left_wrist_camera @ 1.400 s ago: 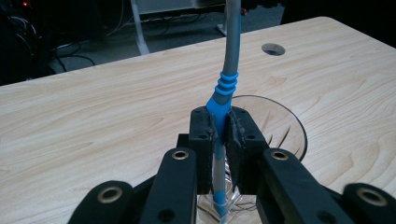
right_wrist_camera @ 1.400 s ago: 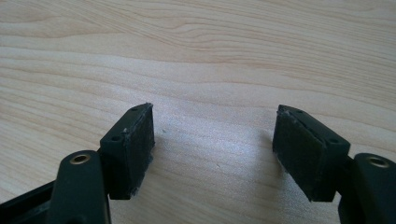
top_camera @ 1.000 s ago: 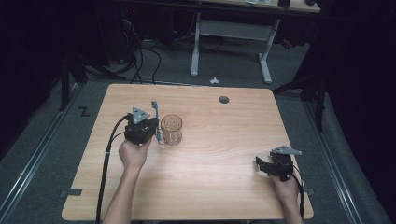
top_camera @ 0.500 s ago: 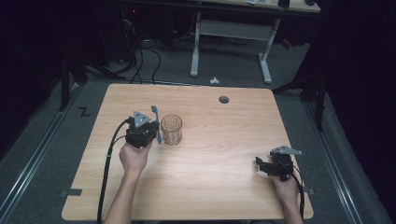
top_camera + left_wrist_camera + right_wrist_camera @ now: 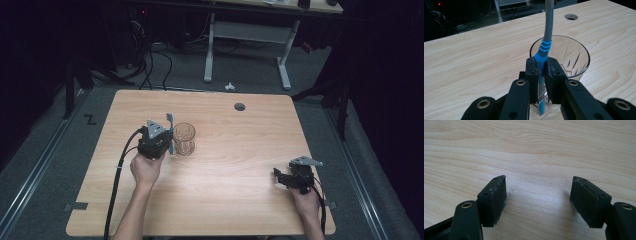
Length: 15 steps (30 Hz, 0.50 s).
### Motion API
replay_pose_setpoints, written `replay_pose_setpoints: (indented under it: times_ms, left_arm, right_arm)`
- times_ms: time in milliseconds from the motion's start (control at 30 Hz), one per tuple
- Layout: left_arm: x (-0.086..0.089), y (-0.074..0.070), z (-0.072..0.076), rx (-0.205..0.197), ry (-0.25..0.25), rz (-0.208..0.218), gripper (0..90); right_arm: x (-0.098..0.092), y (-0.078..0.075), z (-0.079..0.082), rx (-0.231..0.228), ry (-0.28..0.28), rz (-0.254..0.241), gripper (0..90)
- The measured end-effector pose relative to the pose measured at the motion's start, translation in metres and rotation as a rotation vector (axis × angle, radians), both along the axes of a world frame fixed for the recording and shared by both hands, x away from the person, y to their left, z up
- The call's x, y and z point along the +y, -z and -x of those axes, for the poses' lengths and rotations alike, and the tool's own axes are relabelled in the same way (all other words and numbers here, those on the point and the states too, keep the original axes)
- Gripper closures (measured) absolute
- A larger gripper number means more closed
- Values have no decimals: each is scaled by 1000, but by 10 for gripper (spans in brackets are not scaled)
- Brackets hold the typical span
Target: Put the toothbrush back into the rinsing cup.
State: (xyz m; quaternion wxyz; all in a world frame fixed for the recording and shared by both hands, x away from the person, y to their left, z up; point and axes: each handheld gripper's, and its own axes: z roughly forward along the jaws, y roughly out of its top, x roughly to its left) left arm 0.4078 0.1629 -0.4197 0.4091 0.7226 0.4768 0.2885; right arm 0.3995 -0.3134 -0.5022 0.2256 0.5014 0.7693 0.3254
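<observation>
Toothbrush [image 5: 543, 51] (blue and grey) clamped upright in left gripper [image 5: 541, 68], just left of glass [image 5: 183, 138]. Right gripper [image 5: 537, 200]: jaws apart over bare table [image 5: 240, 150], near right.

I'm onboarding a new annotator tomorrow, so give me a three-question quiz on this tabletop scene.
1. True or false: the left gripper is shut on the blue-and-grey toothbrush.
2. The right gripper has: A) jaws clamped on the glass, B) jaws apart with nothing between them, C) jaws shut on a cable.
3. Fill in: the toothbrush handle stands just beside the rim of the clear ____.

Key
1. True: both pads press on the handle.
2. B: bare wooden table shows between its jaws.
3. Glass.
</observation>
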Motion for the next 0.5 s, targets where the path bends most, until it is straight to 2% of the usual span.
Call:
replay_pose_setpoints:
  times_ms: [233,500]
  left_arm:
    - [3,5,0,-12,-12,18,814]
    - [4,7,1,-17,-12,9,814]
  right_arm:
    - [0,0,0,0,-1,0,296]
    - [0,0,0,0,-1,0,296]
